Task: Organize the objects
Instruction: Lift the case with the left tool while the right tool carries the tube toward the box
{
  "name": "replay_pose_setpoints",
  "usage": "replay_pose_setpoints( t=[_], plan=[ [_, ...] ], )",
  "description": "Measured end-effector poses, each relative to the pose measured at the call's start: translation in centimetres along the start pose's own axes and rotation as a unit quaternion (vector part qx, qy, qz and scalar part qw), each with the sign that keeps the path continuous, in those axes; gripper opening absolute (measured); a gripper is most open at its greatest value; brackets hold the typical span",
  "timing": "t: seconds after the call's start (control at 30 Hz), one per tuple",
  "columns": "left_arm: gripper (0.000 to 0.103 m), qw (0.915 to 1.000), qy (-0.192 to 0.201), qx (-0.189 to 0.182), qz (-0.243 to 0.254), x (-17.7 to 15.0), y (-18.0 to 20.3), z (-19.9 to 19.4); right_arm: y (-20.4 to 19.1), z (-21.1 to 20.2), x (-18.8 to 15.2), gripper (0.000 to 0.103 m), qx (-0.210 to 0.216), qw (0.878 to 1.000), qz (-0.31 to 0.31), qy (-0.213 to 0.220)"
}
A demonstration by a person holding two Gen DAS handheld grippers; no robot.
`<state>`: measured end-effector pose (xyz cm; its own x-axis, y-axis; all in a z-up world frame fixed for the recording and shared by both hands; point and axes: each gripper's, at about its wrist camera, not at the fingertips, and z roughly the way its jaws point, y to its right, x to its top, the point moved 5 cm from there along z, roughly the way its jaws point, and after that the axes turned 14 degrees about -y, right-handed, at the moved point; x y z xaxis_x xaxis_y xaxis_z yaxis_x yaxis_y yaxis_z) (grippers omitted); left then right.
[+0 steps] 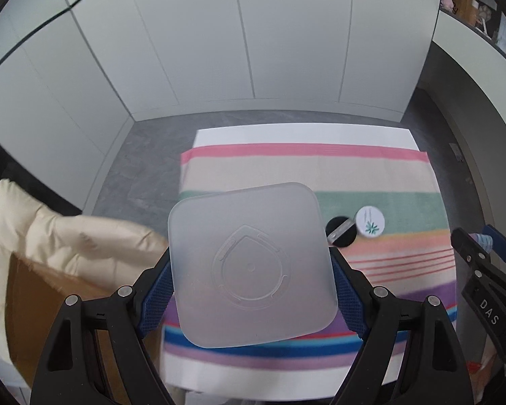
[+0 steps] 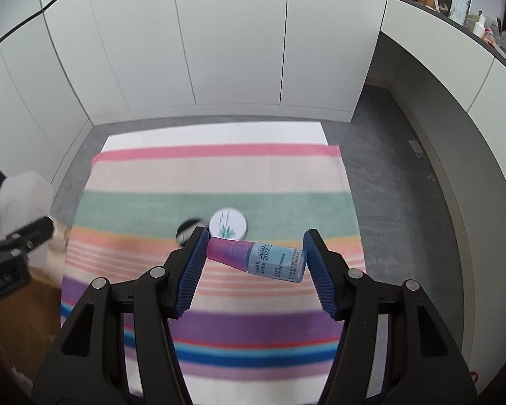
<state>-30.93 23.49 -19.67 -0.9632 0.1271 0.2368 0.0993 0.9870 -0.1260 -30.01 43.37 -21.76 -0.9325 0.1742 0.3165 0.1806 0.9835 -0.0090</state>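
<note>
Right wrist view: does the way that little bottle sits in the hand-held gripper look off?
Yes. The small bottle lies crosswise in the right hand-held gripper, pinched end to end, pink cap against one pad, base against the other, and tilted. That looks like a slip-prone hold.

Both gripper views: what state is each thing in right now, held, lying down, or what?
Left gripper: shut on the frosted square box.
Frosted square box: held above the striped cloth, flat face toward the camera.
Right gripper: shut on the small bottle.
Small bottle: clamped end to end, lying sideways, pink cap on.
White round tin: lying on the striped cloth, lid up.
Black round item: on the cloth, touching the tin.
</note>
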Motion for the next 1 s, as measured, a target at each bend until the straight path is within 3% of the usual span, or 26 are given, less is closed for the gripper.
replay_pose_setpoints(
  t=[0.17,0.33,0.43,0.7,1.0],
  plan=[
    [0.085,0.9998,0.015,0.01,0.004,-3.5,-1.7,-2.3,-0.1,-1.7,-3.6,0.061,0.0,1.0,-0.008,-0.009],
    [0.085,0.9997,0.004,-0.018,-0.015,-6.7,-3.6,-3.2,-0.3,-2.7,-7.1,0.061,0.007,1.0,-0.012,-0.022],
    [0.085,0.9997,0.001,-0.015,-0.018,-8.1,-4.6,-3.2,-0.3,-3.0,-8.7,0.061,0.008,1.0,-0.01,-0.026],
    [0.085,0.9978,0.0,-0.013,-0.065,-9.7,-9.1,-3.2,-1.7,-3.8,-10.2,0.061,0.016,0.999,-0.011,-0.028],
    [0.085,0.991,-0.004,0.005,-0.134,-12.4,-17.5,-2.6,-9.4,-5.0,-10.0,0.061,0.035,0.997,-0.072,-0.019]
  ],
)
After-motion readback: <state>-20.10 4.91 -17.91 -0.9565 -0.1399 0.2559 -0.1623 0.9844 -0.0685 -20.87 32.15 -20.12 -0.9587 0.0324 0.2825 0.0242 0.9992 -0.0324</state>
